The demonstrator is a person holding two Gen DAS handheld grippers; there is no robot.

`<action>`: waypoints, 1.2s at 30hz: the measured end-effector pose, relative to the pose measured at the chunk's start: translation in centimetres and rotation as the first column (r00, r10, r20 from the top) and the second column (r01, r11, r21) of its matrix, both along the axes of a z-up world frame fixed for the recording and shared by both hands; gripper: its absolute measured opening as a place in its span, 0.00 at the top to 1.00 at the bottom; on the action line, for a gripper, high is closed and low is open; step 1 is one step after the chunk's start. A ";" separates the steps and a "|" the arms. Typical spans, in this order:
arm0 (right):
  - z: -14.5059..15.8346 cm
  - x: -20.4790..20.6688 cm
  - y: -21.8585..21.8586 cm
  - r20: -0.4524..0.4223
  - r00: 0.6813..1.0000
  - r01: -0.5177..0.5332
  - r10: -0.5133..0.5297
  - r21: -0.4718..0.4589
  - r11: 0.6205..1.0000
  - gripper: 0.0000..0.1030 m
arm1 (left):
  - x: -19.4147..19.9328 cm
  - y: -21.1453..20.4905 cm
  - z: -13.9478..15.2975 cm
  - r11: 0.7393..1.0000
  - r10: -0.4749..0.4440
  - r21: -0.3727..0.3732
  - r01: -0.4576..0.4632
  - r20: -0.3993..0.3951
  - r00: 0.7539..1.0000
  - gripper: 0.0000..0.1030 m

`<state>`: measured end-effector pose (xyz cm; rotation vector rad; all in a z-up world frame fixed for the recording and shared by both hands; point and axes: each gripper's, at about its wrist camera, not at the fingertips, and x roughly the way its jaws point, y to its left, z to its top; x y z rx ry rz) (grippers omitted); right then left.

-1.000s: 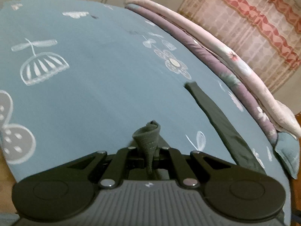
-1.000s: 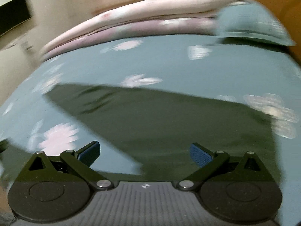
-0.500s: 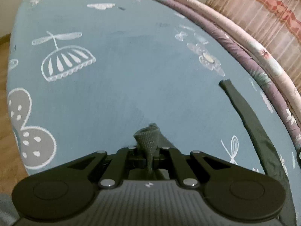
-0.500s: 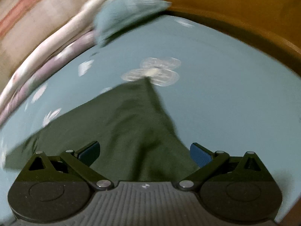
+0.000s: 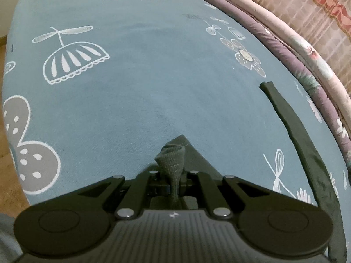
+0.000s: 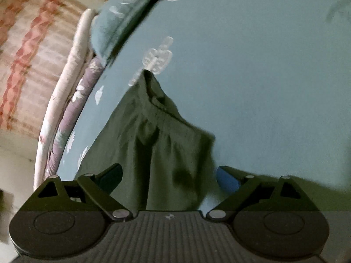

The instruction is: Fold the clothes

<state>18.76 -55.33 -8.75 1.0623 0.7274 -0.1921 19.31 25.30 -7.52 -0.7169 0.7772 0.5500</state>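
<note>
While the left gripper [image 5: 173, 175] pinches a ribbed edge of the dark green garment [image 6: 153, 135] on the blue patterned bedsheet [image 5: 142, 87], only the right view shows it spread, apparently beneath the wide-open, empty right gripper [image 6: 169, 178].

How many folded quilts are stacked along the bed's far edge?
2: a purple floral quilt against the blue bedsheet, and a pale pink quilt stacked on it, curtain side. More could be hidden underneath.

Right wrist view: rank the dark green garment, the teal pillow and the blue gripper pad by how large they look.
1. Dark green garment, largest by far, though it lies nearest the camera.
2. Teal pillow, far off, so its true size is unsure.
3. Blue gripper pad, smallest.
</note>
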 end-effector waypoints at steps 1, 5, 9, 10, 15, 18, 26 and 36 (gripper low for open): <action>-0.3 0.1 0.0 0.008 1.000 -0.001 0.001 0.003 1.000 0.07 | 0.0 0.0 0.0 1.000 0.000 -0.002 0.000 0.002 1.000 0.96; -1.3 0.5 -0.2 0.040 0.999 -0.007 0.006 0.014 1.000 0.26 | -0.1 0.1 -0.1 1.000 0.002 -0.010 -0.002 0.010 1.000 0.96; -2.3 0.9 -0.3 0.072 0.997 -0.013 0.011 0.025 1.000 0.63 | 0.0 0.2 -0.2 1.000 0.011 -0.014 -0.011 0.014 1.000 0.96; -2.5 1.0 -0.3 0.080 0.997 -0.014 0.012 0.028 1.000 0.67 | 0.1 0.1 -0.2 1.000 0.009 -0.012 -0.009 0.011 1.000 0.96; -3.1 2.0 0.4 0.081 0.995 -0.055 0.055 -0.002 0.998 0.93 | 0.0 0.1 0.0 1.000 0.013 -0.013 -0.013 0.001 1.000 0.96; -2.6 2.4 0.9 0.043 0.996 -0.077 0.080 -0.052 0.996 0.93 | 0.0 0.0 0.2 1.000 0.019 -0.009 -0.019 -0.010 1.000 0.96; -0.5 0.5 -1.3 -0.068 0.997 -0.052 0.041 -0.157 0.986 0.94 | -0.5 -0.4 0.3 1.000 0.025 0.010 -0.025 -0.025 0.999 0.94; 6.1 0.7 0.2 -0.098 0.994 -0.010 -0.038 -0.454 0.891 0.70 | -1.1 -0.6 0.8 0.999 0.032 0.022 -0.032 -0.002 0.999 0.95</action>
